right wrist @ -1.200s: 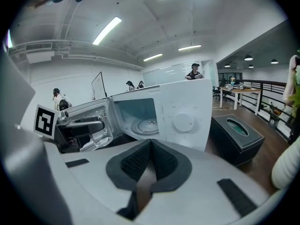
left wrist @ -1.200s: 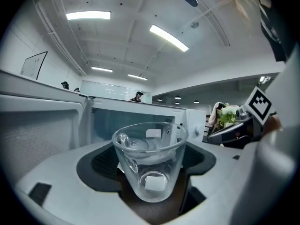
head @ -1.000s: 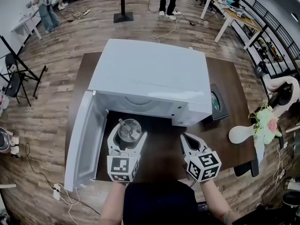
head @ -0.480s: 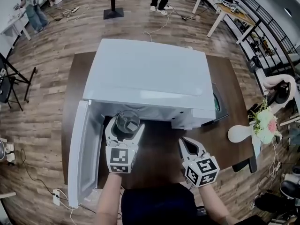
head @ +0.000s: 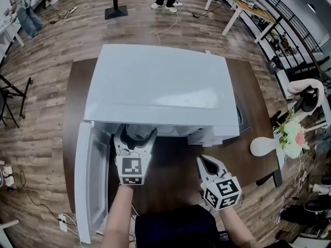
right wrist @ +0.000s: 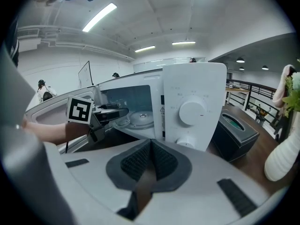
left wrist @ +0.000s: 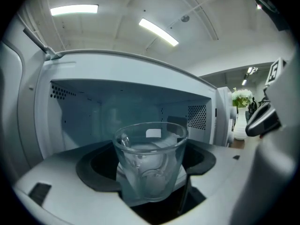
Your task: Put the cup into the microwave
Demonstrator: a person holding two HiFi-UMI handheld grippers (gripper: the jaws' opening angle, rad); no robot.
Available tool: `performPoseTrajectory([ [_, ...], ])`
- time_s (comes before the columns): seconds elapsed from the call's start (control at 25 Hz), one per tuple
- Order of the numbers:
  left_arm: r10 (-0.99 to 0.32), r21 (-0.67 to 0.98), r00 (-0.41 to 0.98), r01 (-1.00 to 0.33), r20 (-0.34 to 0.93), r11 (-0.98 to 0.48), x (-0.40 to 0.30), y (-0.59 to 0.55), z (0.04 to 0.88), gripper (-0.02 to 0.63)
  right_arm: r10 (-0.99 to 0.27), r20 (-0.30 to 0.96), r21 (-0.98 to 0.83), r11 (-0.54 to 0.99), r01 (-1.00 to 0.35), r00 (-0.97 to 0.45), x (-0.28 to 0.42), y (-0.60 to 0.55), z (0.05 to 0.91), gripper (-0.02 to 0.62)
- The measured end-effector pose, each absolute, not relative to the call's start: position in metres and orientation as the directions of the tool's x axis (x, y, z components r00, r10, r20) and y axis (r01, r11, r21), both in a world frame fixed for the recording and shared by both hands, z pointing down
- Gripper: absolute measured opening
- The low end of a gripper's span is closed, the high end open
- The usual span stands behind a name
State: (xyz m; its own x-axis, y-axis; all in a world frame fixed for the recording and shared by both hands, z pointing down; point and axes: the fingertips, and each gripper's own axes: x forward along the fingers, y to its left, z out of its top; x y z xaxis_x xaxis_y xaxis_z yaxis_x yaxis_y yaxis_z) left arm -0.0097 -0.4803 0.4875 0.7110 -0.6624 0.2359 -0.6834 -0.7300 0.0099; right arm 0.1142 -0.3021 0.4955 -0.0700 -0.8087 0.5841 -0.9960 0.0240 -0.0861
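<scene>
The white door (head: pixel 89 185) of the big white microwave (head: pixel 160 87) hangs open. The left gripper (head: pixel 136 137) squeezes the clear glass cup (left wrist: pixel 150 161), right at the microwave's mouth. Next, I think: reach in, set it down gently, let go. The right gripper (right wrist: pixel 149 161) is pinched closed, holding nothing.

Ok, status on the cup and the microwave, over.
Left gripper shut on glass cup, at mouth of open microwave. Right gripper shut, empty, out front. Door swung wide, nothing blocking.
</scene>
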Motion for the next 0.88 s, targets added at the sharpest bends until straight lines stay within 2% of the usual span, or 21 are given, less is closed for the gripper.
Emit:
performPoseTrajectory([
  [0.88, -0.695, -0.077, 0.694, -0.695, 0.188, -0.715, 0.020, -0.523, 0.506, 0.390, -0.797, 0.604, -0.068, -0.039, -0.997, -0.010, 0.127, -0.301, 0.503, -0.006],
])
